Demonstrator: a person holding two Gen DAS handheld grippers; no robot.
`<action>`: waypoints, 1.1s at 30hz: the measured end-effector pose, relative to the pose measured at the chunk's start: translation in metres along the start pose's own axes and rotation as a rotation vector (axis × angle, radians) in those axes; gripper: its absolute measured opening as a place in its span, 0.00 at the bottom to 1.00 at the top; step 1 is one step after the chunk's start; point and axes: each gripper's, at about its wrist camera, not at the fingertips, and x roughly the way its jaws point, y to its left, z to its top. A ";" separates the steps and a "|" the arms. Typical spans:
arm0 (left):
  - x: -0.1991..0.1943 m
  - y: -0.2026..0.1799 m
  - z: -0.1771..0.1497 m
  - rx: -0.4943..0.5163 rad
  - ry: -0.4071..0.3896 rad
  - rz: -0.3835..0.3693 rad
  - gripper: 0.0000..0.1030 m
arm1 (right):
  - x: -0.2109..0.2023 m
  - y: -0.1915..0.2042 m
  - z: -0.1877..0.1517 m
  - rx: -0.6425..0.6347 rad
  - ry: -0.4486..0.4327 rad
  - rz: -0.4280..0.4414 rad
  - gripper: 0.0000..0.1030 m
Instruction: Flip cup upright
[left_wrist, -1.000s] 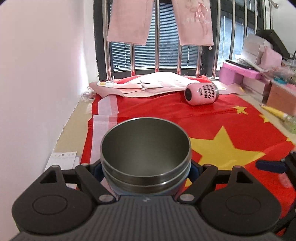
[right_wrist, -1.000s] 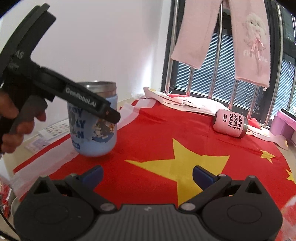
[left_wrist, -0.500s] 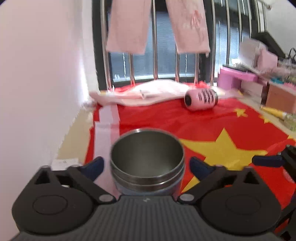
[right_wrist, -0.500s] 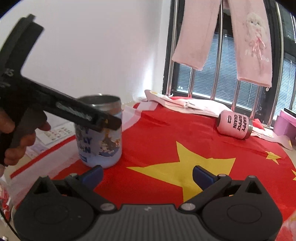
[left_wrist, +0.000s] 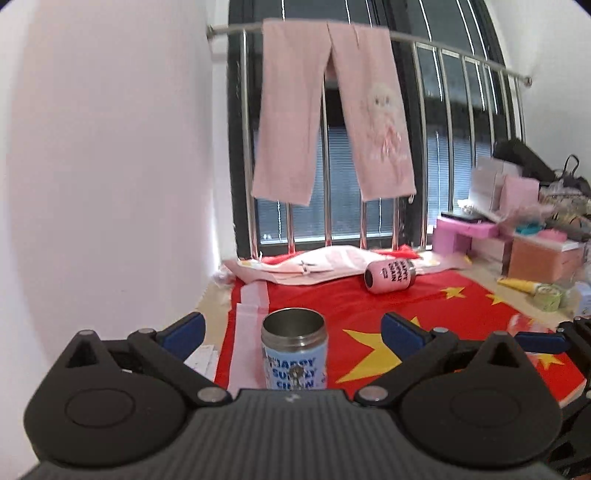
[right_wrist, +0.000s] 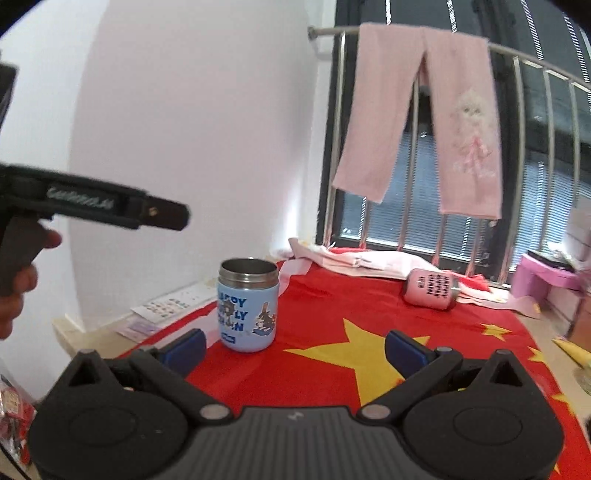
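A light-blue steel cup (left_wrist: 294, 350) stands upright, mouth up, on the red flag cloth (left_wrist: 424, 306); it also shows in the right wrist view (right_wrist: 246, 304). My left gripper (left_wrist: 293, 332) is open and empty, drawn back above and behind the cup. In the right wrist view the left gripper's body (right_wrist: 92, 206) hangs high at the left, clear of the cup. A pink cup (left_wrist: 390, 275) lies on its side at the far end of the cloth, also in the right wrist view (right_wrist: 432, 290). My right gripper (right_wrist: 295, 345) is open and empty over the cloth.
A white wall runs along the left. A barred window with pink trousers (left_wrist: 328, 129) hung on its rail is at the back. White and pink cloths (left_wrist: 314, 264) lie below it. Pink boxes and clutter (left_wrist: 517, 236) fill the right side. Papers (right_wrist: 173, 306) lie by the wall.
My left gripper opened off the blue cup, then rose and pulled back. The cup stays standing upright on the cloth. My right gripper lifted and tilted up a little.
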 end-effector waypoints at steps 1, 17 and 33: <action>-0.015 -0.004 -0.003 -0.004 -0.010 0.004 1.00 | -0.014 0.002 -0.001 0.007 -0.007 -0.012 1.00; -0.139 -0.052 -0.062 -0.071 -0.073 -0.012 1.00 | -0.165 0.012 -0.026 0.086 -0.105 -0.189 1.00; -0.143 -0.052 -0.069 -0.059 -0.086 -0.033 1.00 | -0.163 0.011 -0.029 0.112 -0.097 -0.201 1.00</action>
